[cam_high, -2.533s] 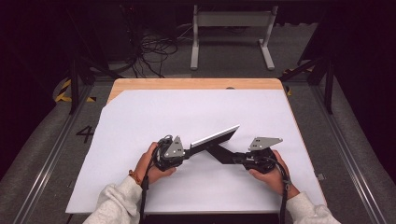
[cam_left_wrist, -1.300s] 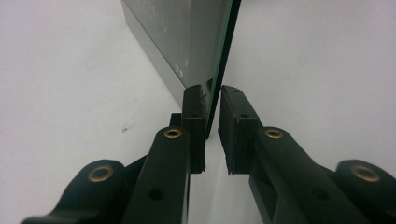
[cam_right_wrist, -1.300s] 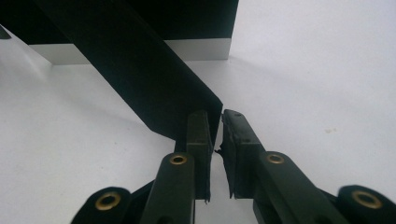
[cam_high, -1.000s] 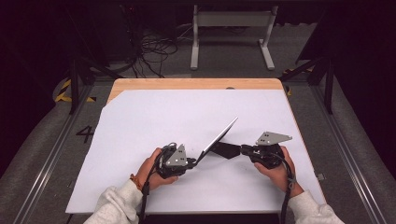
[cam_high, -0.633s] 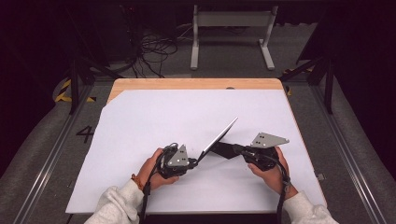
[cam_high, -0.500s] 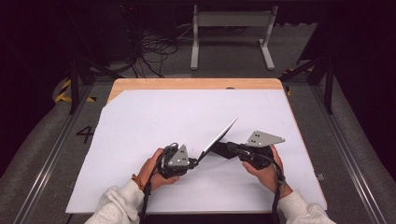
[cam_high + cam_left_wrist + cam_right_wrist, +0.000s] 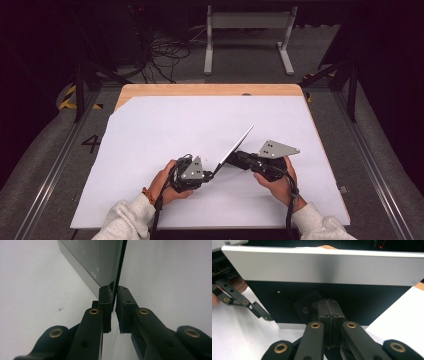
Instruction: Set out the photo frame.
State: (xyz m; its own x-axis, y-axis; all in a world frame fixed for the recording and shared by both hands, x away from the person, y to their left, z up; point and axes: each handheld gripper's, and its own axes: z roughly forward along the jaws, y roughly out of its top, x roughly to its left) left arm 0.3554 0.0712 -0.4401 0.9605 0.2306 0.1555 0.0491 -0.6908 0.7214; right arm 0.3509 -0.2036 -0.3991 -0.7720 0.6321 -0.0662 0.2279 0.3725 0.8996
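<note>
Left claw (image 7: 212, 172) clamps the tilted panel's (image 7: 235, 146) edge, while right claw (image 7: 234, 159), pressed together, points at its underside.

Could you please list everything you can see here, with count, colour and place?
frame: one, silver edge with dark glass face, tilted up on edge near the table's front, between the two claws
stand leg: one, black, on the frame's back
sheet: one, white, covering most of the table
table: one, light wood, bare strip at the far edge
metal stand: one, grey, on the floor beyond the table
cables: a tangle, black, on the floor left of the stand
left claw: one, black, shut on the frame's edge
right claw: one, black, shut, at the frame's back
sleeves: two, pale, bottom edge
</note>
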